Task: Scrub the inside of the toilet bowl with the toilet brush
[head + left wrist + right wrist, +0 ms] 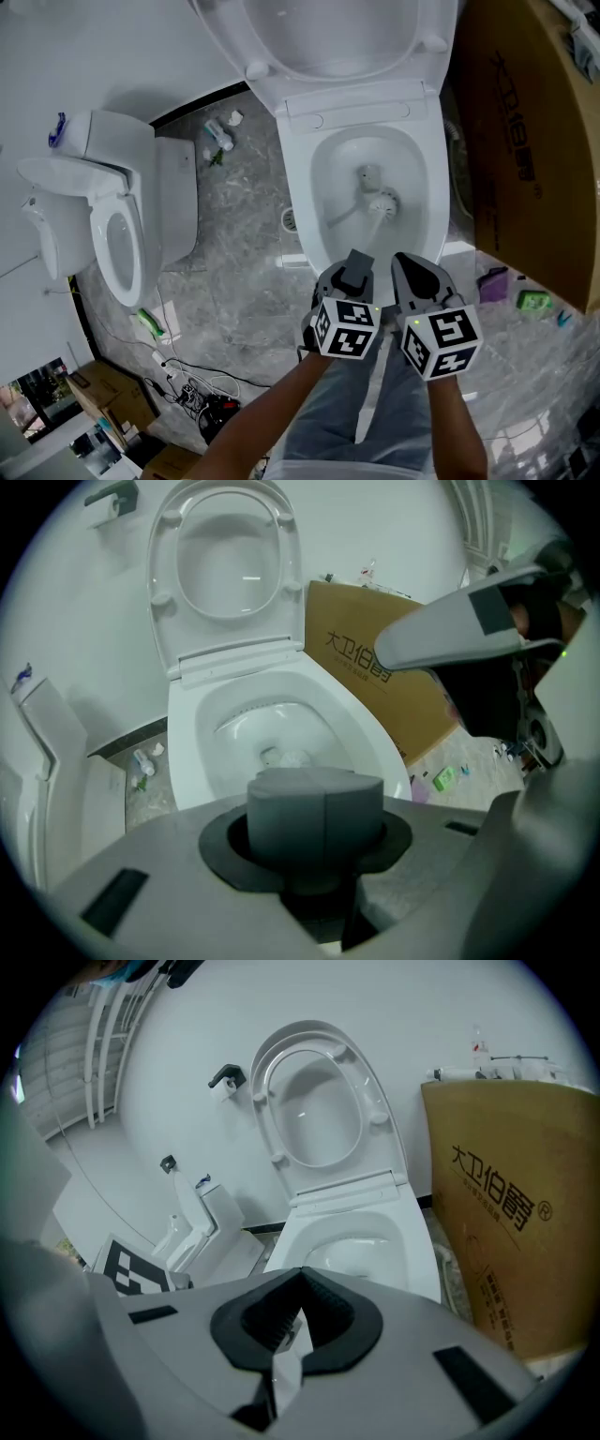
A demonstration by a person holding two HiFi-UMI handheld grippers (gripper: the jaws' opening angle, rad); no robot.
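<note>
The toilet bowl point(302, 187) stands open in the middle of the scene, with its lid point(328, 37) raised against the far wall. The toilet brush point(382, 202) is down inside it, the white bristle head low in the basin, right of centre and close to the drain. Both hand-held tools hover side by side over the near rim of the bowl. The left tongs point(352, 270) are closed round the thick grey end of the brush handle point(316, 803), which fills the gap between the two jaws in the left gripper view. The right tongs point(417, 274) sit just beside them on the right. Their jaws are drawn together until the tips meet, and nothing can be made out in their grip; only a sliver of white shows through the small gap behind the pads. A big brown cardboard box point(525, 141) leans close against the bowl's right side. A second toilet point(112, 225) stands well apart at the left, on the grey stone floor point(234, 281). A few small bottles point(220, 136) lie by the far wall between the two toilets, and loose cables point(187, 384) trail across the floor at the near left.
</note>
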